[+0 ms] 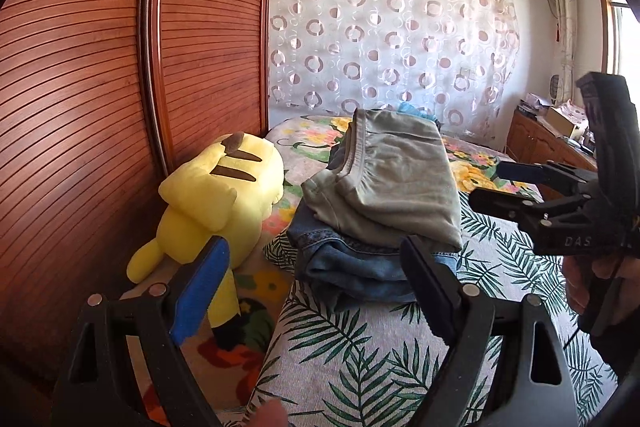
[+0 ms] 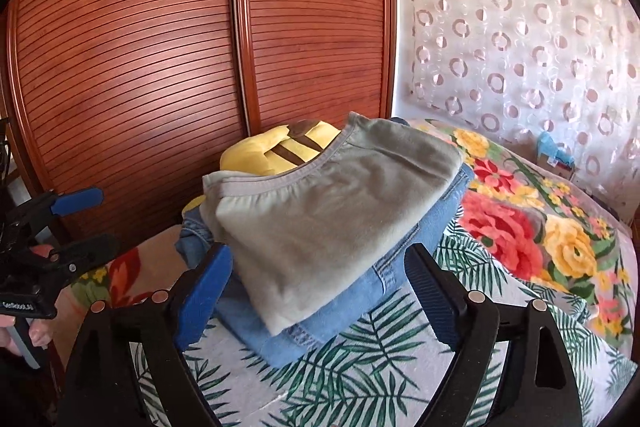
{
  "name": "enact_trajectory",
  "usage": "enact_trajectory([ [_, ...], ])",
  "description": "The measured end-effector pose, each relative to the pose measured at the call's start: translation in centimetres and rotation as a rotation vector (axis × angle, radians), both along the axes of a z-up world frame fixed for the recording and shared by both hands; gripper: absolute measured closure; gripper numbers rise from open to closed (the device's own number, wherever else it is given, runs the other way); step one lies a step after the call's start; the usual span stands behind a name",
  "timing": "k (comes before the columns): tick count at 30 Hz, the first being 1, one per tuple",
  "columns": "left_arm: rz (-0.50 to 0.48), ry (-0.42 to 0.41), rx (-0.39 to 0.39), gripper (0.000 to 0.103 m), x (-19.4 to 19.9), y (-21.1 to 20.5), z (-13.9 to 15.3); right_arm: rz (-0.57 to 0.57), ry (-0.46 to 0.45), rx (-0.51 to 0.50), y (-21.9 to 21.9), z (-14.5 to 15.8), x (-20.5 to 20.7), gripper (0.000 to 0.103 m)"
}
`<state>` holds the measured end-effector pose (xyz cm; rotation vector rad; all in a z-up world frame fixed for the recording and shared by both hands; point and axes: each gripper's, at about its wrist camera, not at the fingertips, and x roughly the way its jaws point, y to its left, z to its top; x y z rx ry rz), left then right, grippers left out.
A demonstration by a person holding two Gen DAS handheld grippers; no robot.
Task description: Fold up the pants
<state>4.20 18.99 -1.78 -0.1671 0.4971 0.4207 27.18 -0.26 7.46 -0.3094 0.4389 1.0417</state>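
The folded grey pants (image 2: 320,211) lie on top of folded jeans (image 2: 344,303), the pile resting on a leaf-print cloth (image 2: 392,359) over the flowered bedspread (image 2: 532,227). The right gripper (image 2: 320,291) has its jaws spread wide with nothing pinched; the near corner of the pile sits just ahead of and between them, apart from the pads. The left gripper (image 1: 316,287) is likewise spread and empty, the pile just beyond its jaws and a yellow plush toy (image 1: 216,203) beyond its left finger.
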Motion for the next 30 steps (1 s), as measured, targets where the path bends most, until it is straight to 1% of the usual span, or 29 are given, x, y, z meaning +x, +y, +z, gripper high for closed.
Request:
enact_trajectory([
  [3,-0.017,-0.007,0.004,0.015,-0.2,-0.5,0.3,-0.014,-0.001,0.017,-1.1,-0.1,-1.2,0.014],
  [8,-0.071,-0.005,0.014,0.015,-0.3,-1.9,0.5,-0.055,0.007,0.027,-3.1,-0.7,-2.7,0.014],
  [14,-0.117,0.011,0.019,0.016,0.0,-4.1,0.2,-0.134,0.018,0.028,-5.9,-1.7,-4.5,0.014],
  [19,-0.168,0.025,0.014,0.015,0.2,-6.1,-0.1,-0.206,0.038,0.063,-8.9,-2.1,-6.0,0.014],
  [24,-0.231,0.026,0.01,0.016,0.4,-8.9,0.0,-0.283,0.013,0.074,-11.7,-1.9,-8.5,0.014],
  [30,-0.302,0.024,0.018,0.016,0.6,-12.7,0.3,-0.365,0.0,0.095,-15.2,-2.0,-12.1,0.01],
])
